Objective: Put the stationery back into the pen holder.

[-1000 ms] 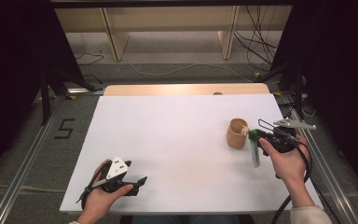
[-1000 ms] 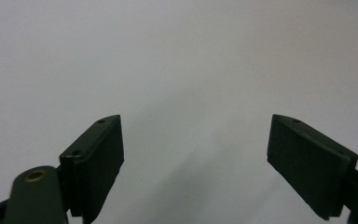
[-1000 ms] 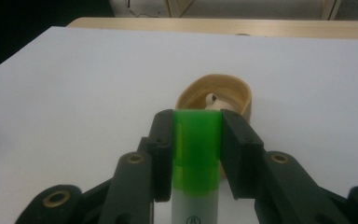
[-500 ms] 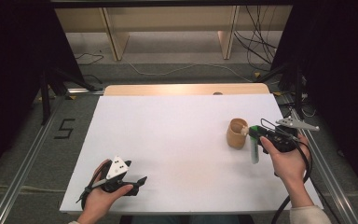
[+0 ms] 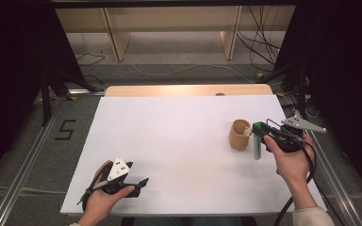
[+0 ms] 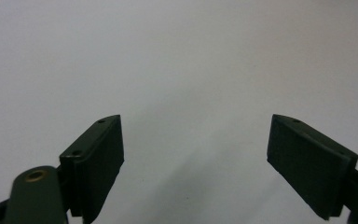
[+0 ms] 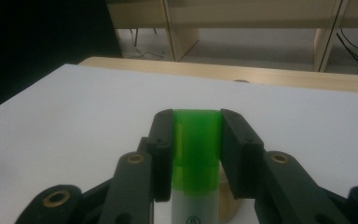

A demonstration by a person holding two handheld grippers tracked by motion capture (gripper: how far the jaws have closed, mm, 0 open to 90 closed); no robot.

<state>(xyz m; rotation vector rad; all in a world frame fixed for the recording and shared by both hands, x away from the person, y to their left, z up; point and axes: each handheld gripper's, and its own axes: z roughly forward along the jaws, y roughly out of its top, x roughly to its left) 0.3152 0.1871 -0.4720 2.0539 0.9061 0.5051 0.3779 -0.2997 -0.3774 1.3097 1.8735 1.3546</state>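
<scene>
- The left gripper [image 5: 139, 182], a black two-jaw tool with a grey three-cornered plate on top, rests in the person's left hand [image 5: 104, 195] on the white rectangular worktop [image 5: 179, 141], near its front left corner.
- In the left gripper view [image 6: 196, 154] its two black jaws stand wide apart, with bare white surface between them and nothing touching either pad.
- A small tan wooden cup [image 5: 239, 134] stands upright on the worktop toward the right edge, about midway between front and back; its open mouth faces up.
- Just right of the cup is a white cylindrical tube with a translucent green cap [image 5: 257, 141]. It hangs upright, cap end up, with its lower end close above the worktop; whether it touches the surface I cannot tell.
- The right gripper [image 5: 258, 128], held in the person's right hand [image 5: 290, 157] near the right edge, is clamped on that green cap.
- In the right gripper view [image 7: 197, 140] the two black pads press on either side of the cap [image 7: 197, 135], and the white body of the tube runs down below them, with the cup's rim showing just behind it.
</scene>
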